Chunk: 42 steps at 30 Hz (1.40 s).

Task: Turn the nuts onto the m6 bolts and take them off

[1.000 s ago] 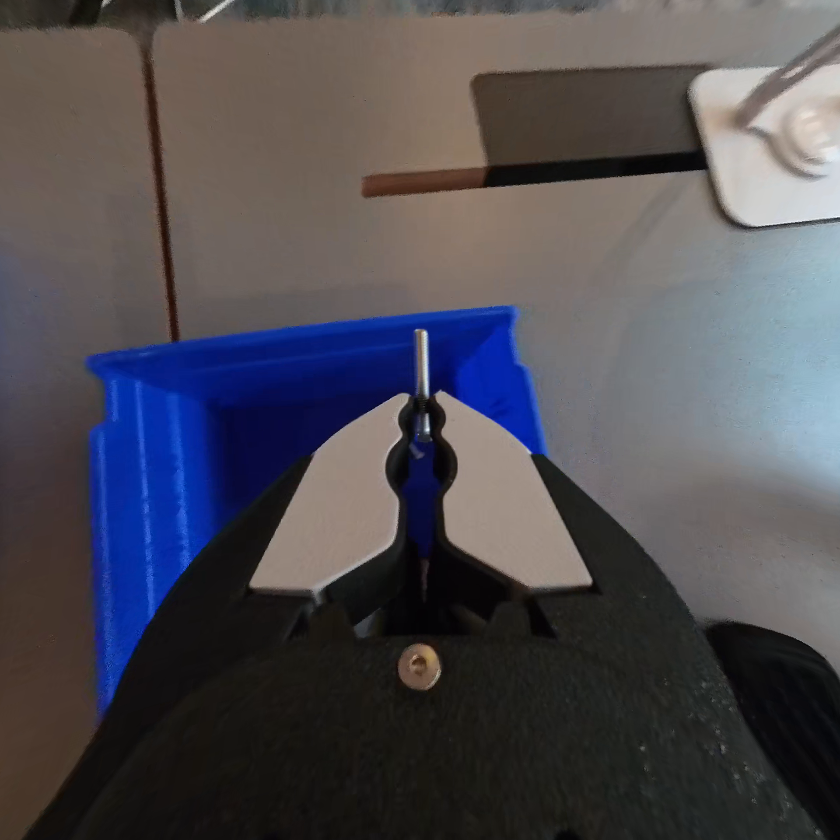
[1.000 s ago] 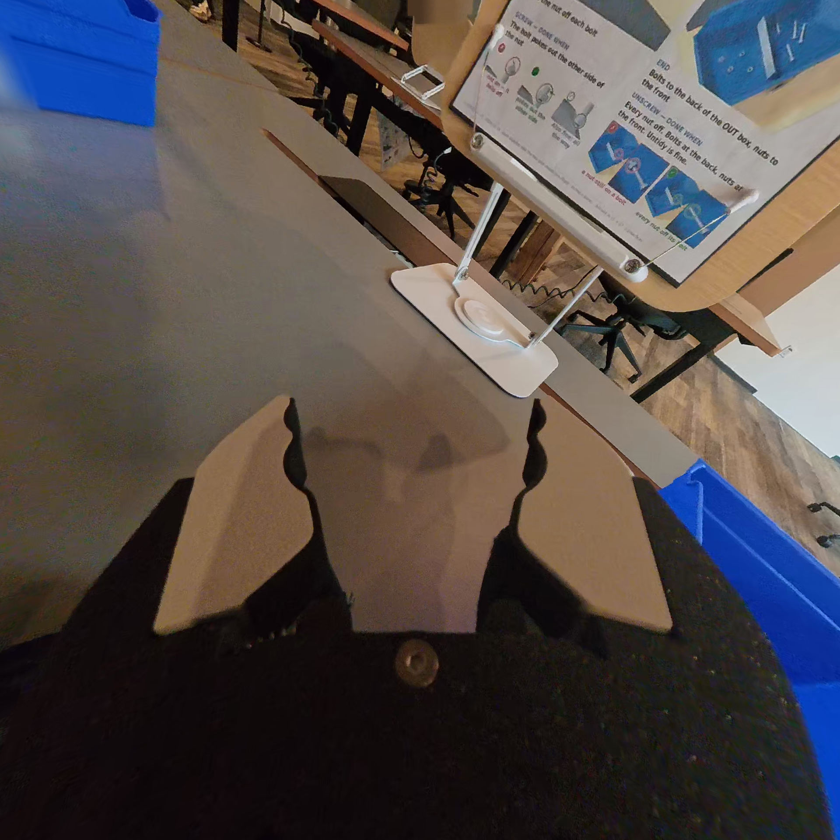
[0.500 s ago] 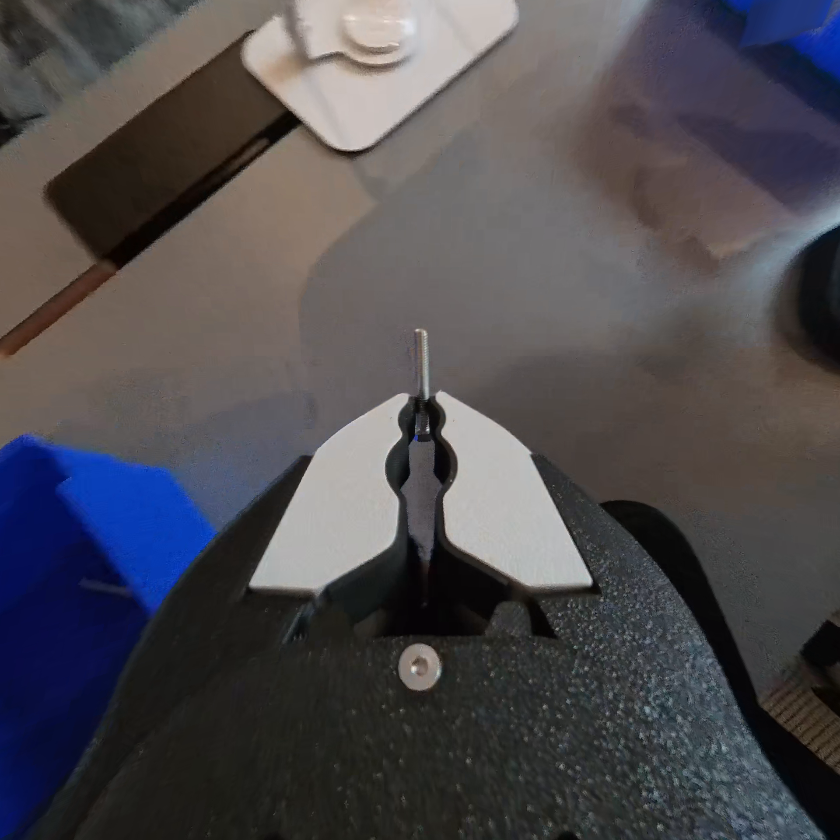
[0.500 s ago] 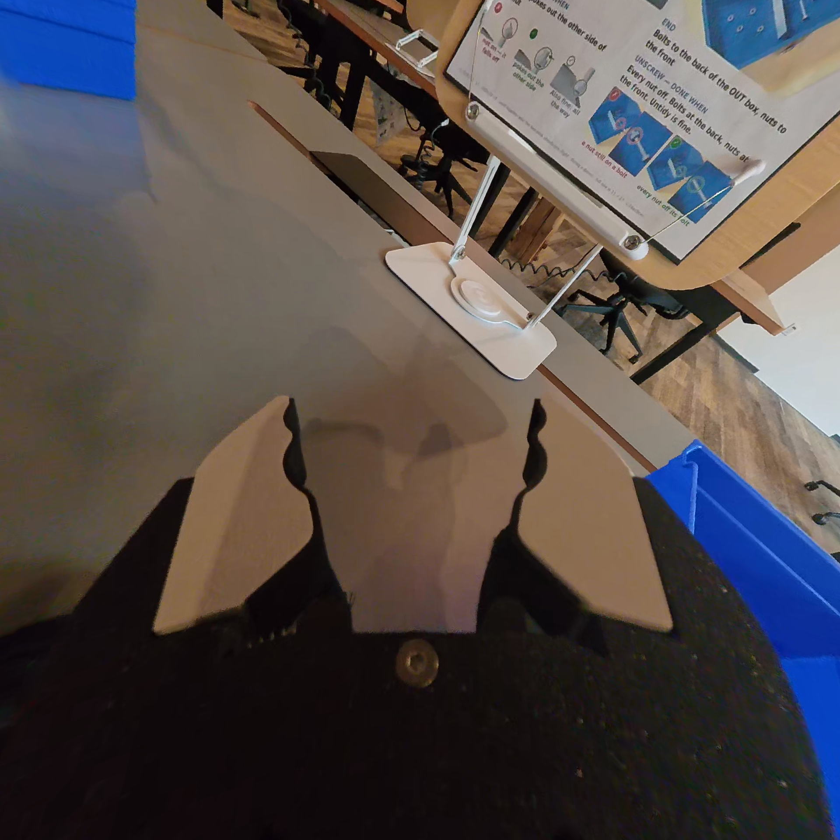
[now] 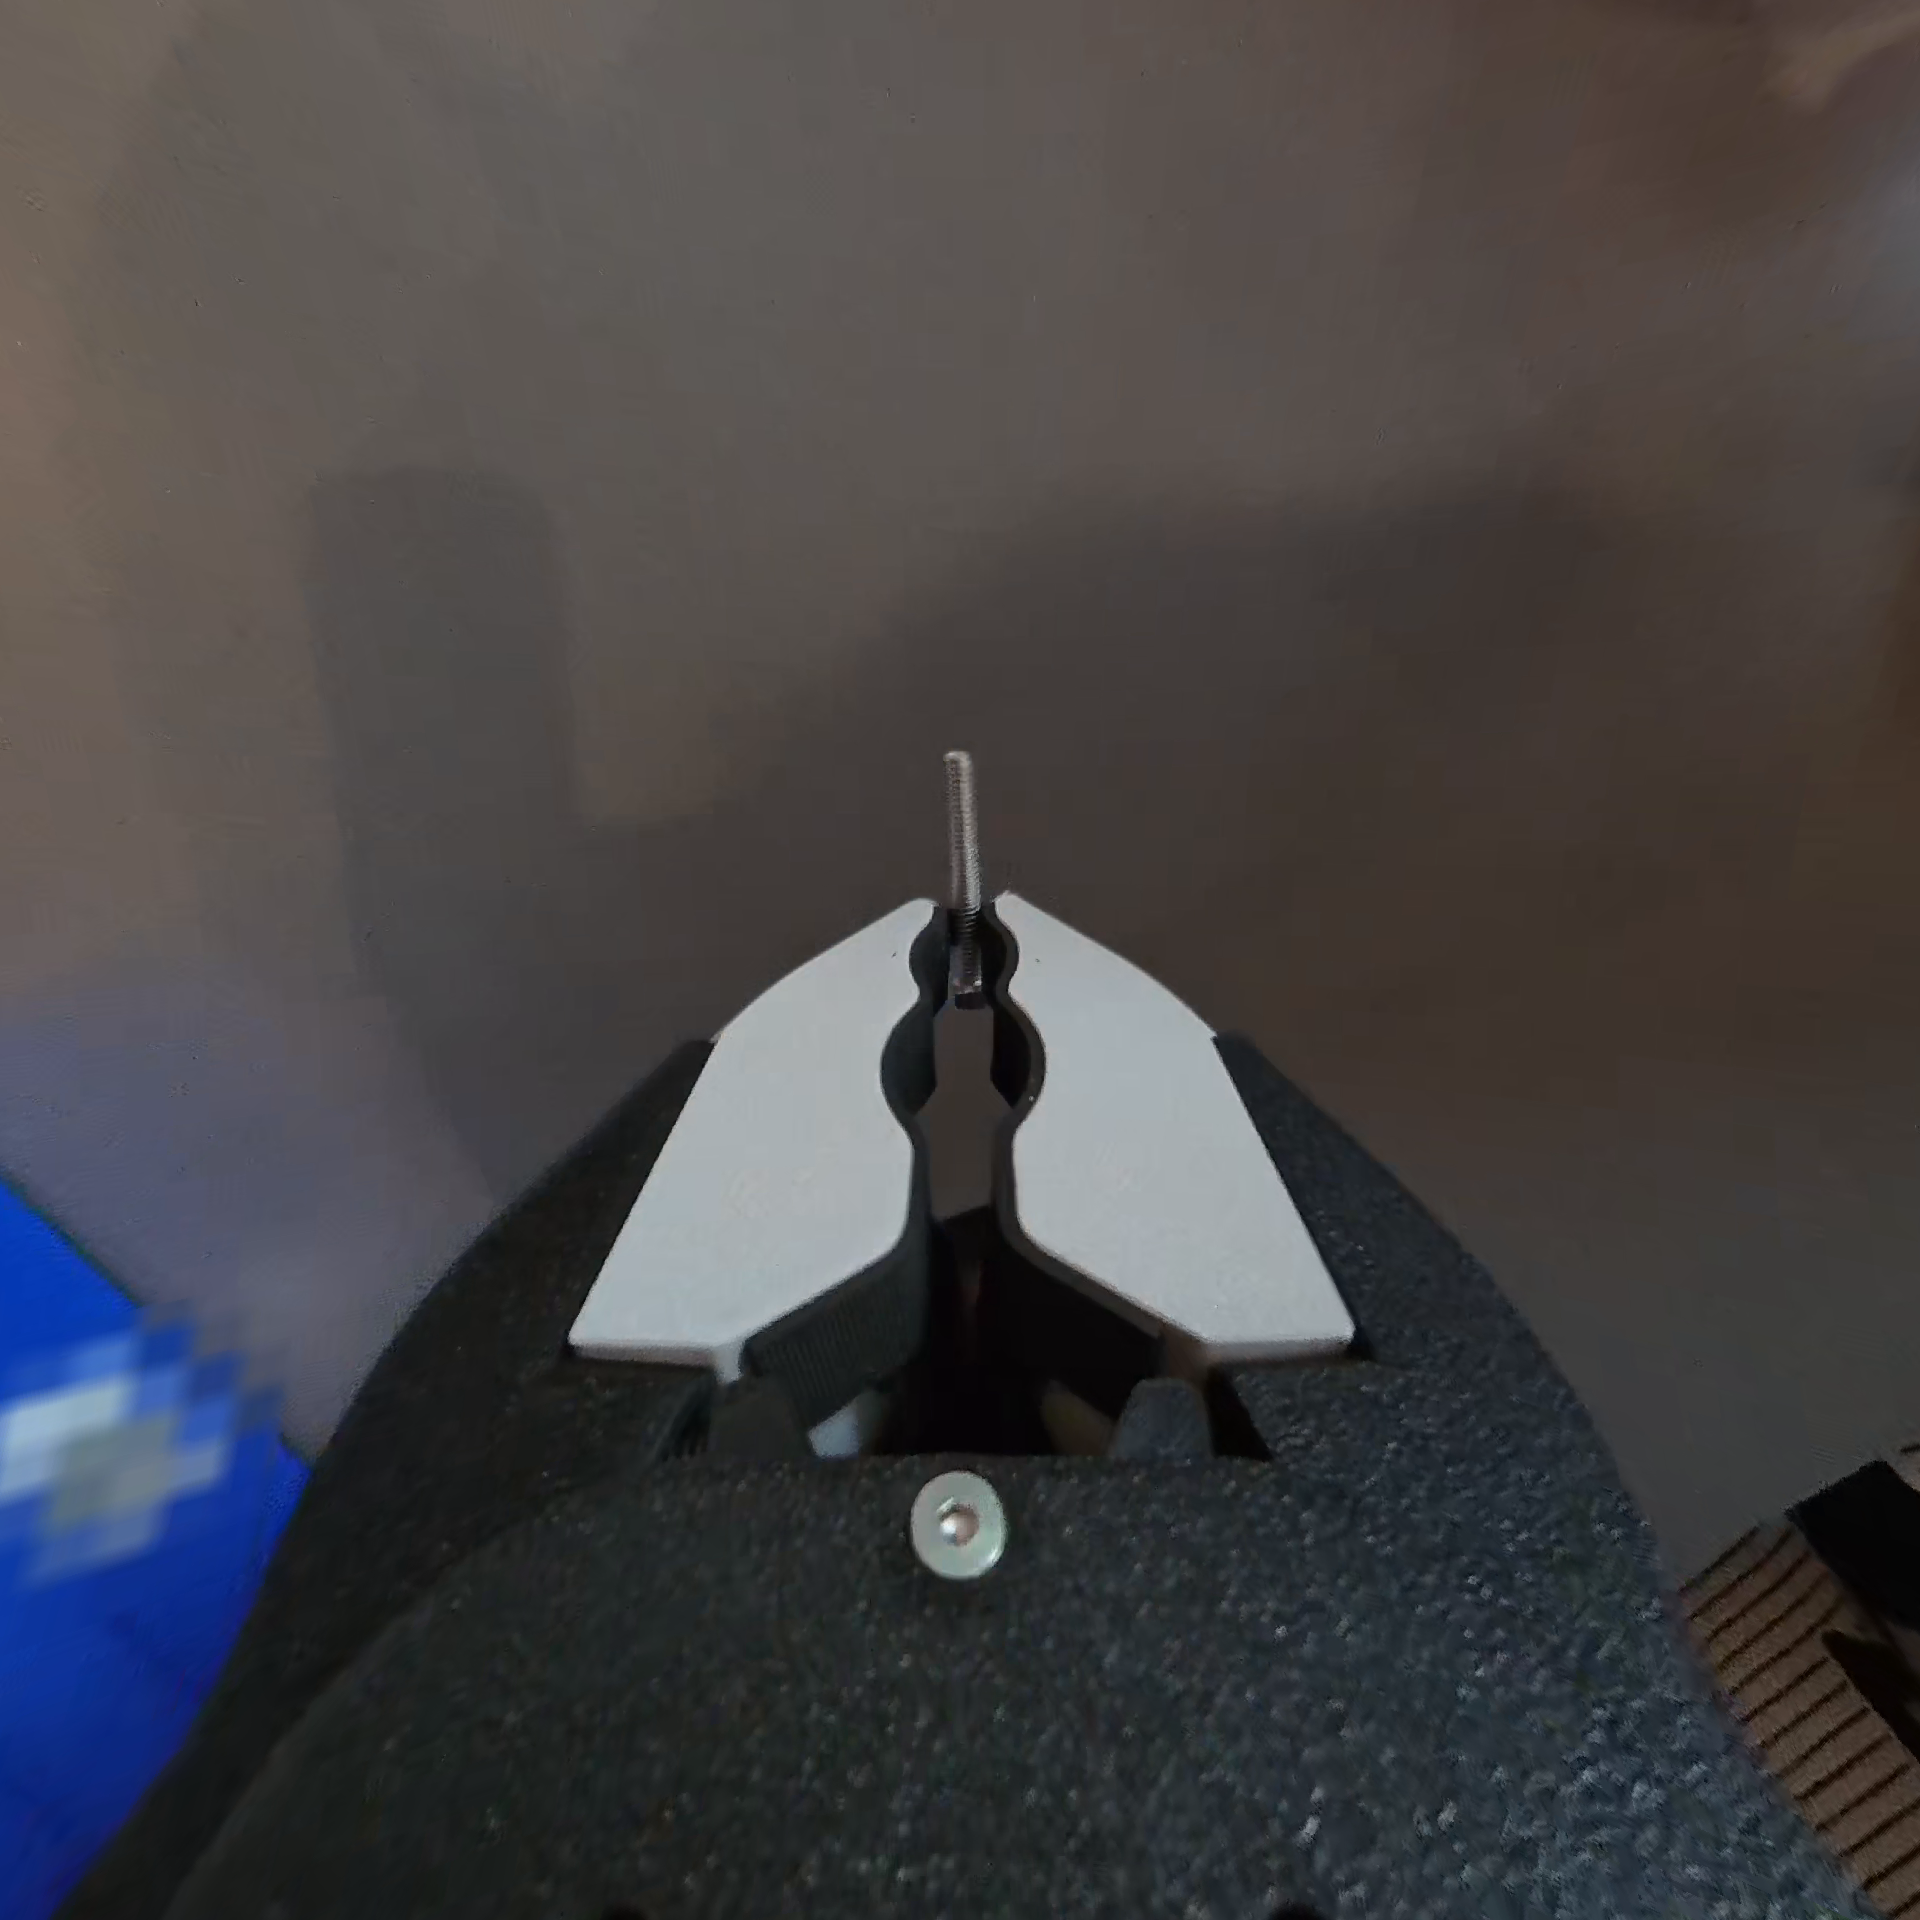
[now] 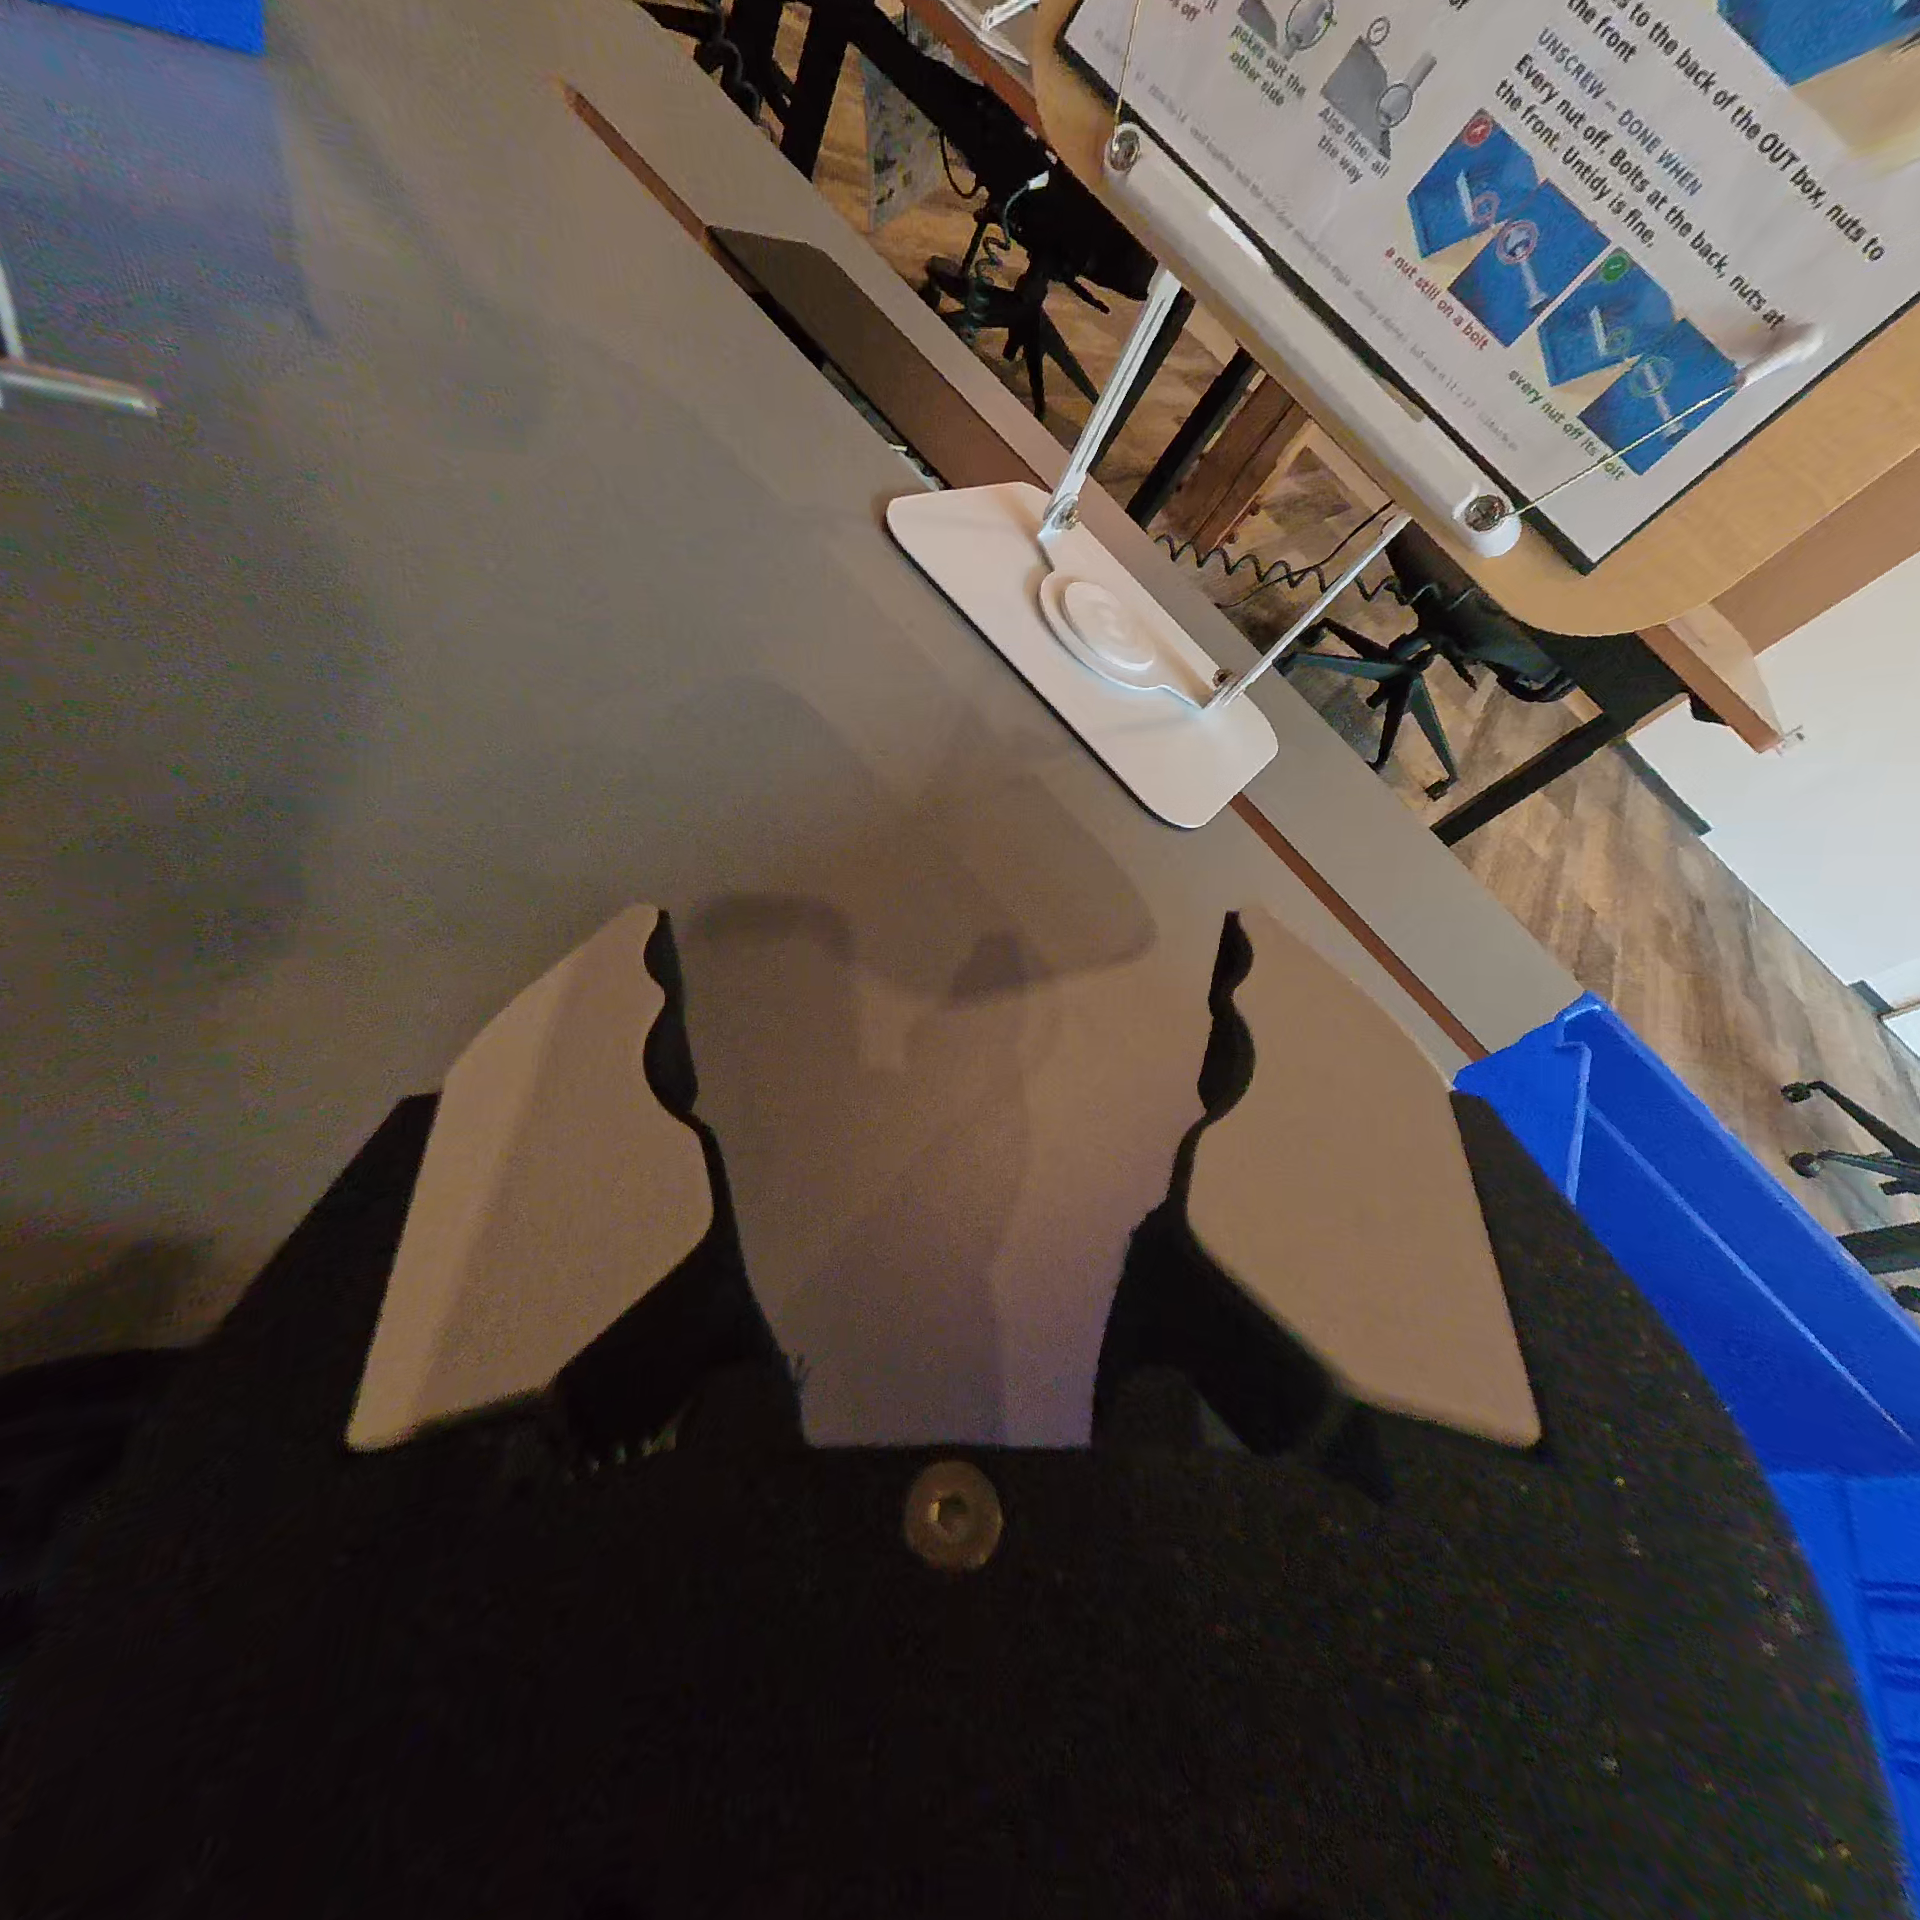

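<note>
My left gripper [image 5: 964, 914] is shut on a thin silver bolt [image 5: 960, 831]. The bolt's head sits between the pads and its threaded shaft sticks straight out past the fingertips, above the grey table [image 5: 935, 416]. No nut shows on the bolt. My right gripper [image 6: 945, 925] is open wide with nothing between its fingers, held over the grey table [image 6: 416, 623].
A blue bin [image 5: 94, 1558] lies at the lower left of the left wrist view. Another blue bin [image 6: 1714, 1195] stands at the right of the right wrist view. A white stand base [image 6: 1081, 644] carries an instruction sheet [image 6: 1558, 208] by the table's far edge.
My left gripper swung away from the blue bin with the bolt still held; the view now faces bare table. My right gripper drifted slightly toward the white stand and stayed open.
</note>
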Motion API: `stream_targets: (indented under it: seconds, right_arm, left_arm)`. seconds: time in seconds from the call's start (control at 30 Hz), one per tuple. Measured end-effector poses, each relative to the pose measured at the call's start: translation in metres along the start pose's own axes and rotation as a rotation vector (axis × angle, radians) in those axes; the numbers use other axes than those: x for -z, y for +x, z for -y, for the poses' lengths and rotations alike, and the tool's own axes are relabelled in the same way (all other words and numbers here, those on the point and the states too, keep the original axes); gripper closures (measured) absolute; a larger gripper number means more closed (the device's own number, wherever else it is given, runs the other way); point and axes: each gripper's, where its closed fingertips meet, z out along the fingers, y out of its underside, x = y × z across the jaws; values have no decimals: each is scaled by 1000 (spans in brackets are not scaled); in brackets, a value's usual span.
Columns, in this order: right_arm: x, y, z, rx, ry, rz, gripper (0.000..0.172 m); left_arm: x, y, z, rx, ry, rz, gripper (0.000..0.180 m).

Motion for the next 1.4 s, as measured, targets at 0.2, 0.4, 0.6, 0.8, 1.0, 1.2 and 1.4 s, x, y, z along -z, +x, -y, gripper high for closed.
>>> stream_targets:
  seconds: [0.2, 0.4, 0.6, 0.8, 1.0, 1.2, 1.4]
  right_arm:
    - [3, -3, 3, -5, 13, 18, 75]
    - [2, -7, 3, 12, 10, 26, 75]
    - [0, -3, -1, -19, 7, 27, 75]
    - [-2, -6, -2, -2, -3, 30, 75]
    - [-5, -10, -4, -2, -5, 46, 76]
    - [-4, -11, 0, -8, 18, 54, 77]
    - [-7, -11, -2, -59, 34, 79, 79]
  left_arm:
    - [-12, 3, -15, 60, -62, 29, 175]
    - [-24, 5, -25, 48, -152, 48, 175]
    - [-25, 3, -25, 71, -152, 27, 168]
    - [-20, -2, -28, 102, -95, 39, 134]
    - [41, -23, -31, 104, 98, 35, 123]
    - [131, -95, -78, 155, 155, 85, 127]
    - [168, -183, -169, 335, 57, 155, 138]
